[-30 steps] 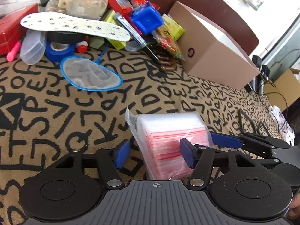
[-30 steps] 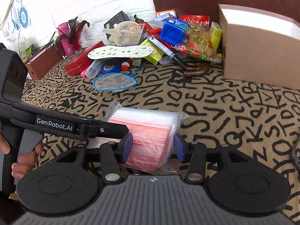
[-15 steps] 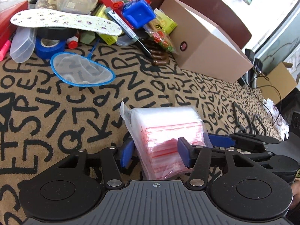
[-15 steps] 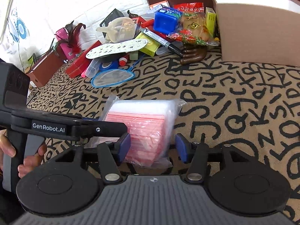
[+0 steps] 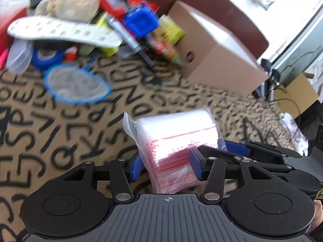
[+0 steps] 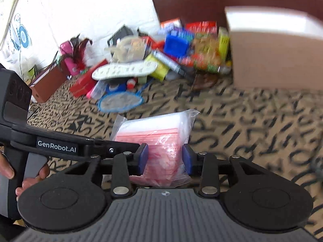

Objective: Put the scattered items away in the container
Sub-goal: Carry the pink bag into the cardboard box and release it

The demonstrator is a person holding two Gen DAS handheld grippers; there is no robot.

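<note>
A clear pack of red-striped zip bags [image 5: 173,141] is held above the letter-patterned cloth by both grippers. My left gripper [image 5: 166,166] is shut on its near end, blue pads pressing both sides. My right gripper [image 6: 164,159] is shut on the same pack [image 6: 155,141] from the other side. The right gripper's fingers show at right in the left wrist view [image 5: 260,151]. The left gripper's body shows at left in the right wrist view [image 6: 56,147]. The cardboard box [image 5: 212,60] stands at the back right; it also shows in the right wrist view [image 6: 276,54].
A pile of scattered items lies at the back: a white insole [image 5: 64,32], a blue-rimmed net [image 5: 76,84], a blue tape roll [image 5: 47,57], a blue cube [image 5: 141,22], snack packs and red boxes. A brown headboard [image 6: 191,2] stands behind. Both views are motion-blurred.
Both grippers have lifted the pack of bags together and carried it; the right gripper's jaws have closed tighter on it. The views swing and blur.
</note>
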